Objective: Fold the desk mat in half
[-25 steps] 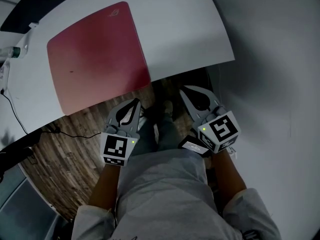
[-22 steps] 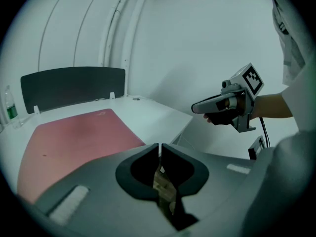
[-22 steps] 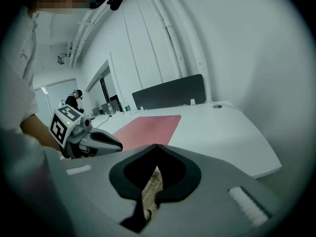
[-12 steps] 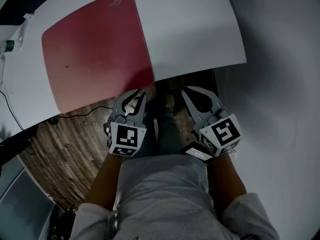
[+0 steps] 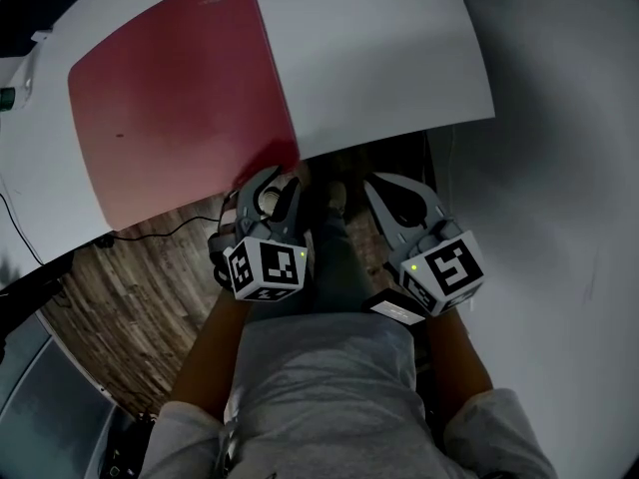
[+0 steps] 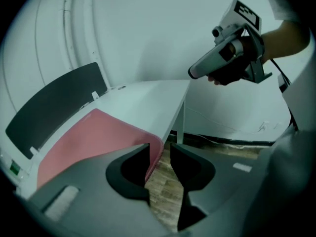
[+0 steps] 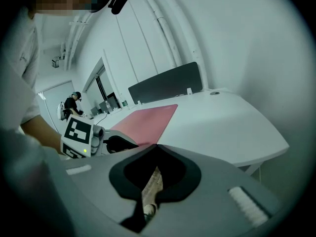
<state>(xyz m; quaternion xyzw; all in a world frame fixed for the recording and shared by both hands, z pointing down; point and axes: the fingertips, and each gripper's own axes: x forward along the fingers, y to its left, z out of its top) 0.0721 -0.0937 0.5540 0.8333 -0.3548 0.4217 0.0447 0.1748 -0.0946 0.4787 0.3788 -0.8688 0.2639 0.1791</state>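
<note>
Head view: the pink desk mat [image 5: 170, 98] lies flat on the white bench [image 5: 399, 58], with its near corner at the edge by the left hand-held gripper [image 5: 272, 183].

Left gripper view: the jaws are opening with the mat corner between them, not pinched yet. I'd slide in deeper before clamping.

Right gripper view: the right hand-held gripper [image 7: 157, 147] is pressed together and empty.

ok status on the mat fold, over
Left gripper jaws opening at near corner of desk mat, not gripping. Right gripper shut, empty, short of the desk. Mat flat, unfolded. Nothing lying on it.
</note>
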